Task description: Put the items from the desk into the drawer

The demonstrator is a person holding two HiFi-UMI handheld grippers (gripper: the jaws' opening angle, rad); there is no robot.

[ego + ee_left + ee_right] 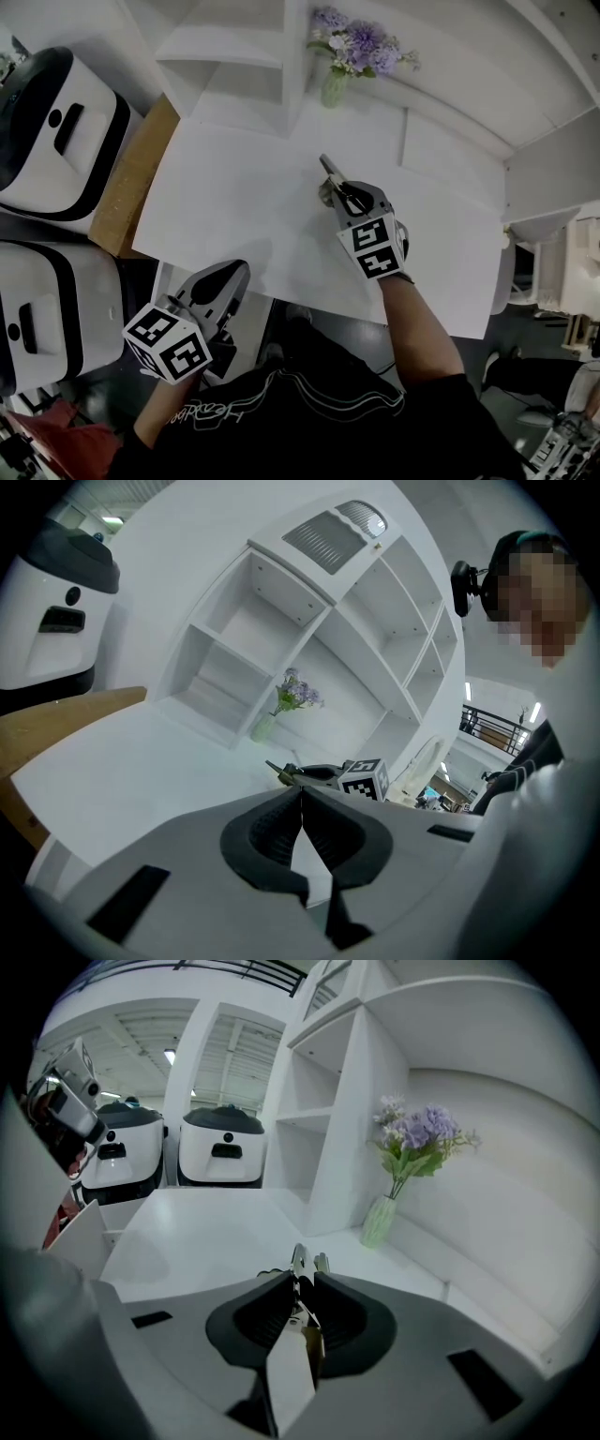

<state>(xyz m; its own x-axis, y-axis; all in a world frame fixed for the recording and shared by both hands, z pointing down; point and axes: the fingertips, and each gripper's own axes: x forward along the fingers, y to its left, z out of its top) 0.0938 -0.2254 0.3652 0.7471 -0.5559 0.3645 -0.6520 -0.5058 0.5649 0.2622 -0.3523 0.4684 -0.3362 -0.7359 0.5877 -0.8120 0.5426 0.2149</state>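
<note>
My right gripper [336, 192] [302, 1283] hovers over the middle of the white desk [234, 206], shut on a small metal tool [329, 172] [300, 1265]. The tool's two thin metal tips stick out past the fingertips, and a pale handle part lies back between the pads. My left gripper [232, 274] [301, 794] is at the desk's front left edge, its jaws together with nothing between them. Beside it, below the desk edge, shows a white panel [167, 278] that looks like the drawer's side. From the left gripper view, the right gripper [323, 774] appears beyond, above the desk.
A pale green vase of purple flowers [335, 86] [379, 1221] stands at the back by the white shelf unit [234, 47]. Two white-and-black machines [56, 131] [42, 314] sit at the left, beside a wooden board [131, 178].
</note>
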